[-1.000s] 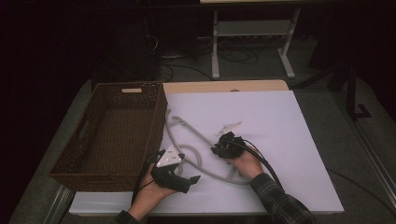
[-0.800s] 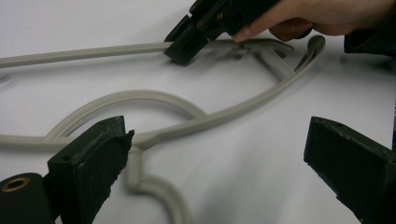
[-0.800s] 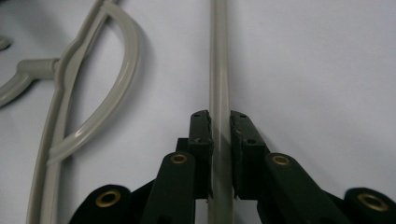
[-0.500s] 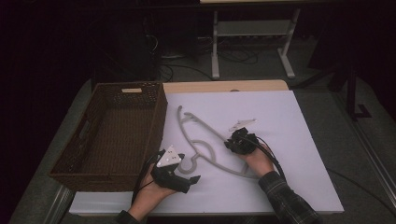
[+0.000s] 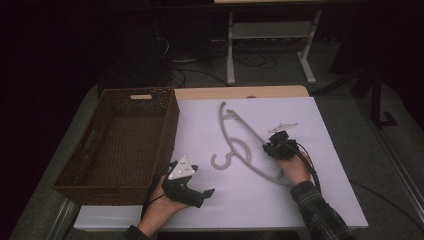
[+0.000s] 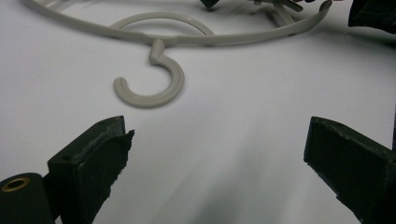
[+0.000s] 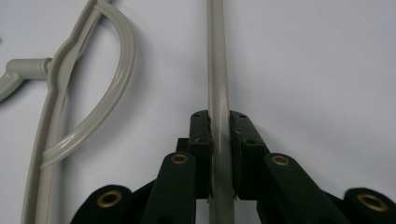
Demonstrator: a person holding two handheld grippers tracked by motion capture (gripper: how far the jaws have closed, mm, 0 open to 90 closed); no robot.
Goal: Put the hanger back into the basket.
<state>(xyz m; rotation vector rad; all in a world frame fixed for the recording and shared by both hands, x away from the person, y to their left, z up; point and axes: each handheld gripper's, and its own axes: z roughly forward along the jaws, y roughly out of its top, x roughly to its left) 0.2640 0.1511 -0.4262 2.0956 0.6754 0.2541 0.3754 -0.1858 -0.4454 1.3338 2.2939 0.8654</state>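
A grey plastic clothes hanger (image 5: 235, 131) lies flat on the white table top, its hook (image 5: 222, 161) pointing toward the left gripper. My right gripper (image 5: 270, 148) is shut on the hanger's straight bar; in the right gripper view the bar (image 7: 217, 56) runs up between the two pads of that gripper (image 7: 219, 126). My left gripper (image 5: 201, 180) rests near the front edge, open, with nothing between its fingers. In the left gripper view the hook (image 6: 154, 98) lies ahead of the spread jaws of the left gripper (image 6: 219, 158).
A brown wicker basket (image 5: 169, 125) stands at the left of the table, beside the left hand. The white surface (image 5: 310, 200) stretches to the right and front. A metal stand (image 5: 270, 30) is on the floor behind the table.
My right gripper has moved to the right, pulling the hanger with it away from the basket. The left gripper has stayed where it was.
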